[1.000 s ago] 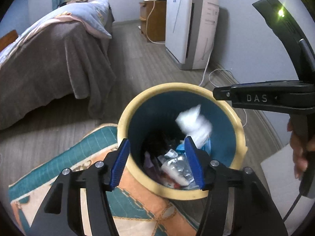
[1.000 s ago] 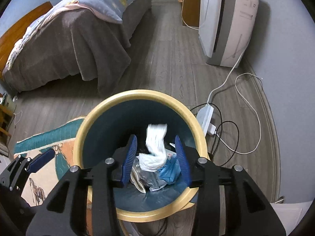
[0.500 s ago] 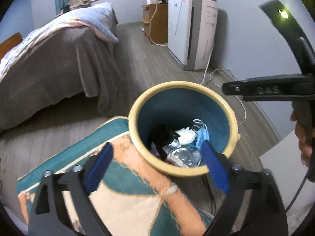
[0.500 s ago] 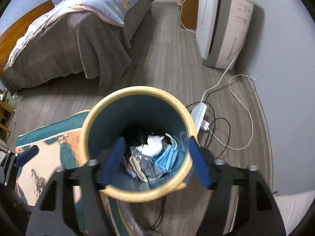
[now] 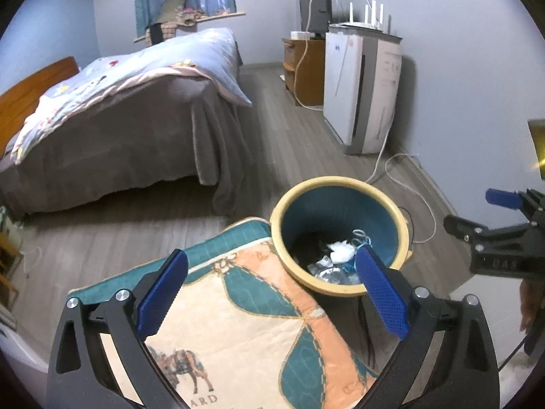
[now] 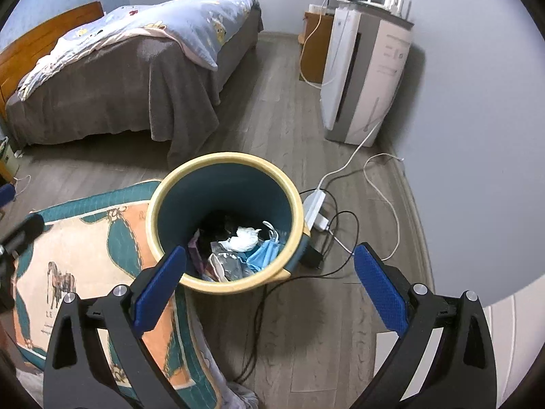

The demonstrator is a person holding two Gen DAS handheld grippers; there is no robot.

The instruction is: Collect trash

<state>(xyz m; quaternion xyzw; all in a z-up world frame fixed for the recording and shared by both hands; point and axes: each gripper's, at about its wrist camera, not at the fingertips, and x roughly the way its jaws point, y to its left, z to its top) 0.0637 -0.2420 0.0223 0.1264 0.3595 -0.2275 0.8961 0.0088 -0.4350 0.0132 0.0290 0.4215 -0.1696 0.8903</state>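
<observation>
A yellow-rimmed blue waste bin [image 5: 337, 181] [image 6: 228, 157] stands on the wood floor at the edge of a rug. Inside lie a crumpled white tissue [image 5: 340, 250] [image 6: 243, 238], a blue face mask [image 6: 265, 254] and foil wrappers [image 5: 327, 272]. My left gripper [image 5: 270, 255] hangs above and to the left of the bin, over the rug; its jaws are opening wide with nothing between them. My right gripper [image 6: 270, 250] hovers above the bin's near rim, jaws also opening, nothing held. Its fingers [image 5: 502, 198] show at the right edge of the left wrist view.
A patterned teal and orange rug [image 5: 245, 306] [image 6: 85, 248] lies left of the bin. A power strip [image 6: 315, 209] and loose cables [image 6: 381, 197] lie to its right, by the wall. A bed [image 5: 119, 129] stands behind, an air purifier [image 6: 368, 78] at the back right.
Both grippers opened wide and drew back and up from the bin. The white tissue, in mid-air a second ago, now lies among the trash inside.
</observation>
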